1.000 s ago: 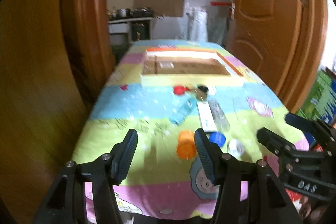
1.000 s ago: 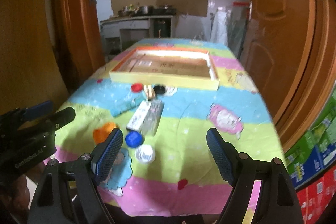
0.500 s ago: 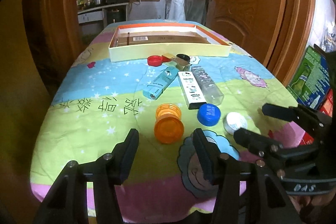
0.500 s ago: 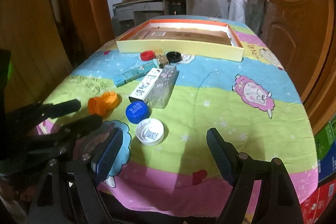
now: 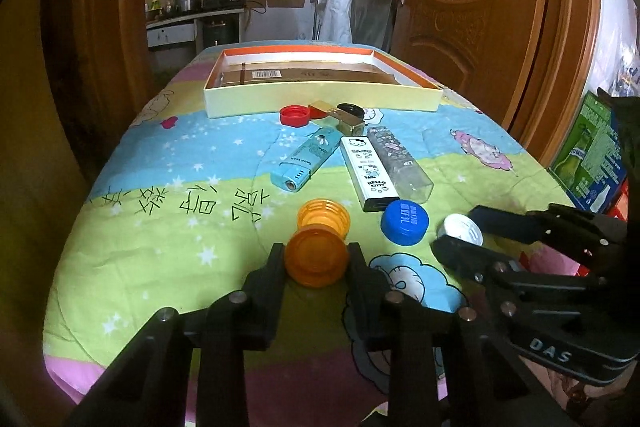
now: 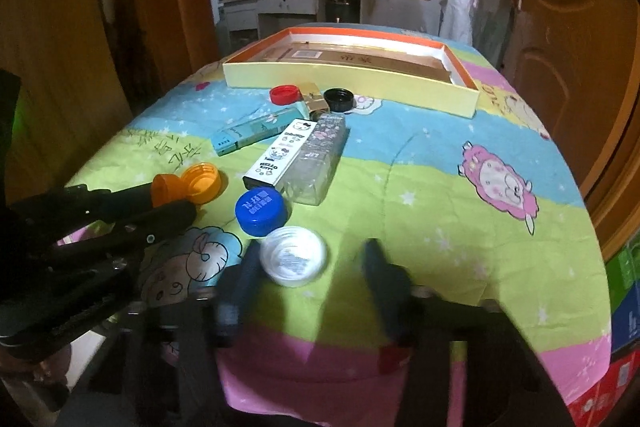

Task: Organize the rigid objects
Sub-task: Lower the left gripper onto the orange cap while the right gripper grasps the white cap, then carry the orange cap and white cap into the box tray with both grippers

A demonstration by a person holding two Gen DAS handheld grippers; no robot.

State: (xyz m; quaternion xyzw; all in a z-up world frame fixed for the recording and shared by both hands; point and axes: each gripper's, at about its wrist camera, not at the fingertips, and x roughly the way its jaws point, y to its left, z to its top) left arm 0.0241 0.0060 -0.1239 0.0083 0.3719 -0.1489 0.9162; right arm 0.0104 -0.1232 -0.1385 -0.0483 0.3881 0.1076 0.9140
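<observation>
- Risk: the orange cap (image 5: 318, 251) lies on its side near the front edge of the worktop (image 5: 160, 227). Being round, it may roll or squirt out forward if squeezed off-centre.
- Risk: the white cap (image 6: 294, 261) is shallow. The jaws may ride over its rim, or push it into the blue cap (image 6: 261, 211) just beside it.
- Left gripper (image 5: 316, 267): jaws have just been closing, now narrow, flanking the orange cap and apparently touching both sides.
- Right gripper (image 6: 310, 275): jaws have just been closing, blurred, partly open; the white cap sits by the left jaw, clear of the right one. Not yet held.
</observation>
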